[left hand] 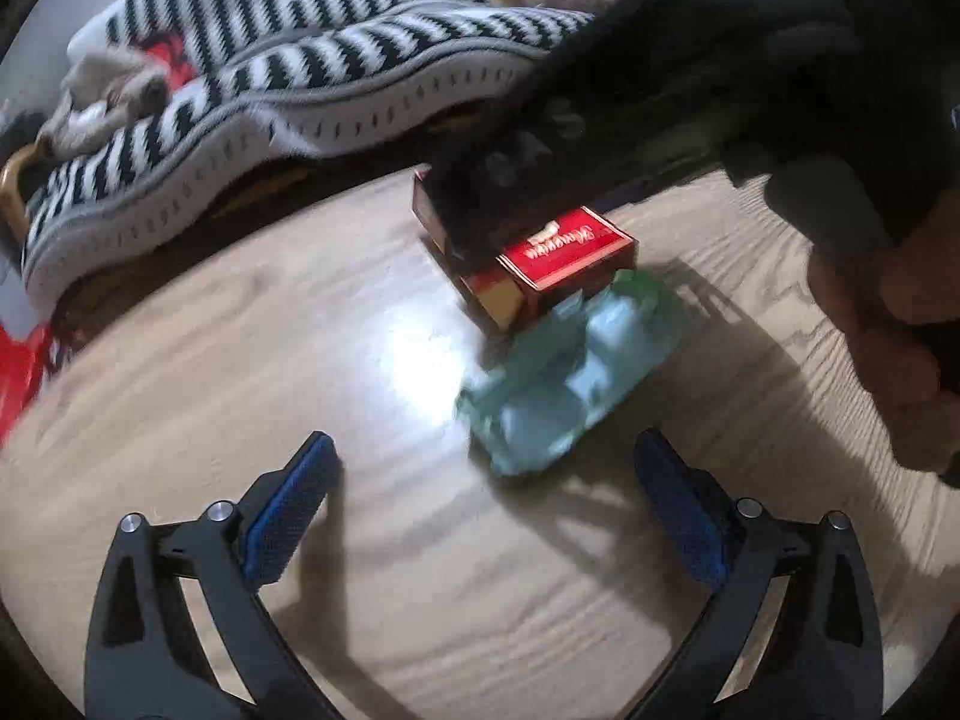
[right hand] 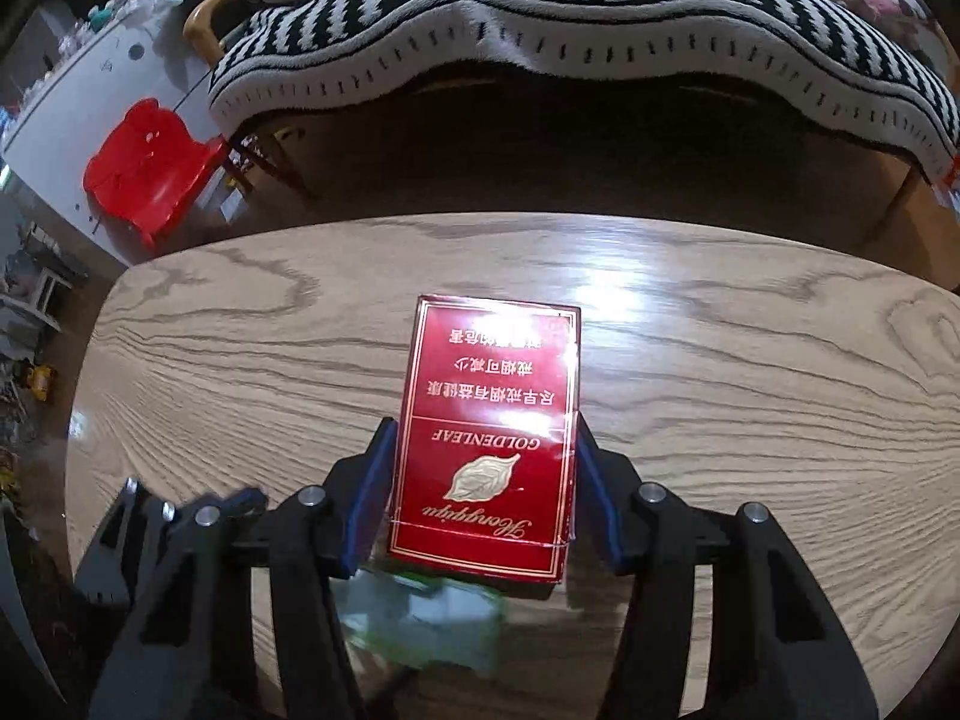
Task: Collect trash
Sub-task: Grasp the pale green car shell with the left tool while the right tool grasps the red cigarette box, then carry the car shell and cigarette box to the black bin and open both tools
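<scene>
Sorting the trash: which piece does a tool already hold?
The red cigarette pack, clamped by the right tool; the green wrapper lies loose on the table.

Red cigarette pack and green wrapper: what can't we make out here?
- Red cigarette pack: left wrist view, far end hidden by the dark right gripper body.
- Pale green plastic wrapper: motion-blurred; in right wrist view, partly covered by the pack.
- Pack contents: closed, unseen.

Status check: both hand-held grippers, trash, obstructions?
Left hand-held gripper open, empty. Right hand-held gripper shut on red cardboard cigarette pack. Crumpled green plastic wrapper beneath. Nothing blocking.
</scene>
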A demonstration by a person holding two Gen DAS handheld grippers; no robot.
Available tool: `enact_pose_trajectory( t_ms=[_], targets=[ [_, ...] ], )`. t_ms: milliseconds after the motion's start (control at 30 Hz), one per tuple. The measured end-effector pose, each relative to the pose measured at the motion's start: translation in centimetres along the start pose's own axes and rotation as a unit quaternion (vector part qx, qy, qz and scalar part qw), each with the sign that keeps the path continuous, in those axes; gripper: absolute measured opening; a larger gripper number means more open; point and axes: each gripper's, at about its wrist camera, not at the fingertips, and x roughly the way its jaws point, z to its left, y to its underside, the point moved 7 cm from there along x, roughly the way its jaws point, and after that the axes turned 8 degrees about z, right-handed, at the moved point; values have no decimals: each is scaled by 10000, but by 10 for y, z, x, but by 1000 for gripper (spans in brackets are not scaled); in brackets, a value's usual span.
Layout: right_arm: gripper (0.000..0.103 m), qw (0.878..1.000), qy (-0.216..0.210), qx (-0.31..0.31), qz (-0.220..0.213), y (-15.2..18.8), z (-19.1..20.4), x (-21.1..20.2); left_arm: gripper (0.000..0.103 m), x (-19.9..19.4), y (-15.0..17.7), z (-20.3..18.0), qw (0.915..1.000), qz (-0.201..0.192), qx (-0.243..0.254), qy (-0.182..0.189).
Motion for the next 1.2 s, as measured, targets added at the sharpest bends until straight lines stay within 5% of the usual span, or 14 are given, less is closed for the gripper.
enact_pose_trajectory(
  t_ms=[200,333,500,700,1000,1200],
  targets=[
    [55,9998,38,115,-144,10,-31,-30,96,9,-19,-21,9990,45,445,-28],
    [55,9996,127,123,-233,30,-46,-52,57,3,-23,-33,9992,-2,388,99],
    [55,9990,186,213,-355,73,-62,-80,56,-6,-7,-46,9997,24,235,-57],
    [55,9981,332,215,-481,169,-64,-115,56,-56,38,-68,9990,-11,-368,-234],
    [55,9960,347,288,-771,348,-42,-159,56,-144,118,-141,9977,-19,-598,-303],
    [55,9908,551,271,-1203,405,-35,-181,56,-170,155,-174,9971,12,-639,-417]
  ],
)
